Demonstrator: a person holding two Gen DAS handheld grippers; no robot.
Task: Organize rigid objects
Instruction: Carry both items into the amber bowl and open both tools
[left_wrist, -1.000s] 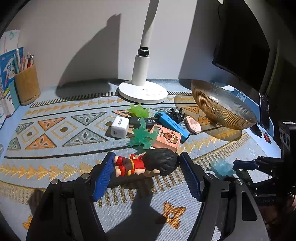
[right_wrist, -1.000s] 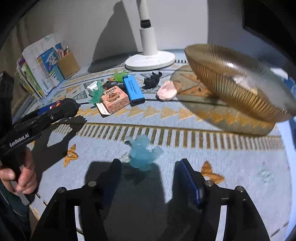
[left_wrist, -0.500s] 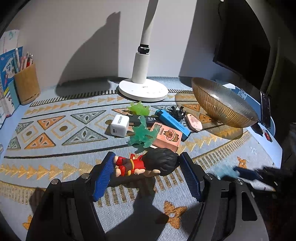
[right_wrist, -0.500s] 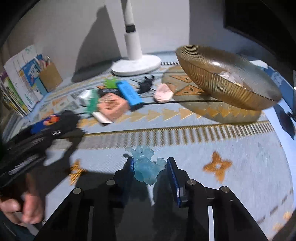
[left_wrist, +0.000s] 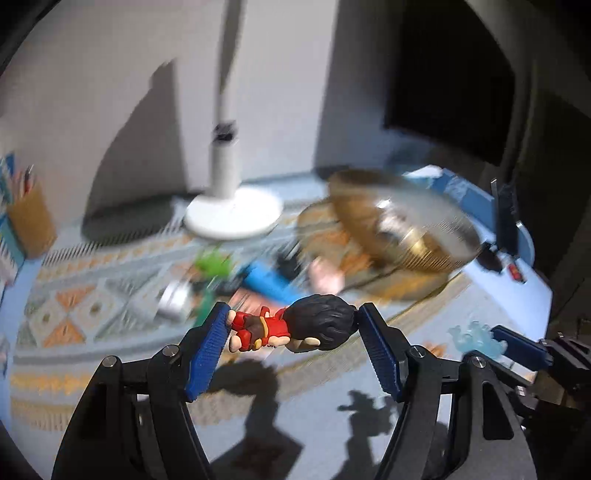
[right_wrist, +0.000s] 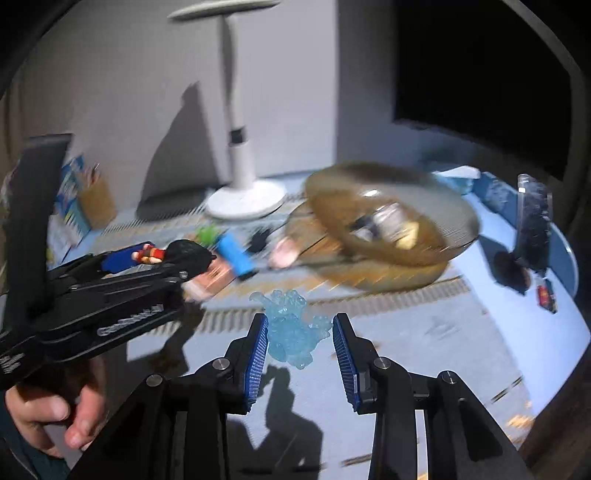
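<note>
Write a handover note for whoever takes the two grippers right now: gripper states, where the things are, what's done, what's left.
Left gripper: shut on the red-and-black doll figure, lifted clear of the patterned mat.
Right gripper: its jaws have just been closing; shut on the pale blue translucent toy, also off the mat.
Amber glass bowl: at the right of the mat, with a few blurred items already inside.
Left to do: drop both toys, probably into the bowl, then clear the cluster by the lamp base: green toy, blue box and others too blurred to name.
</note>
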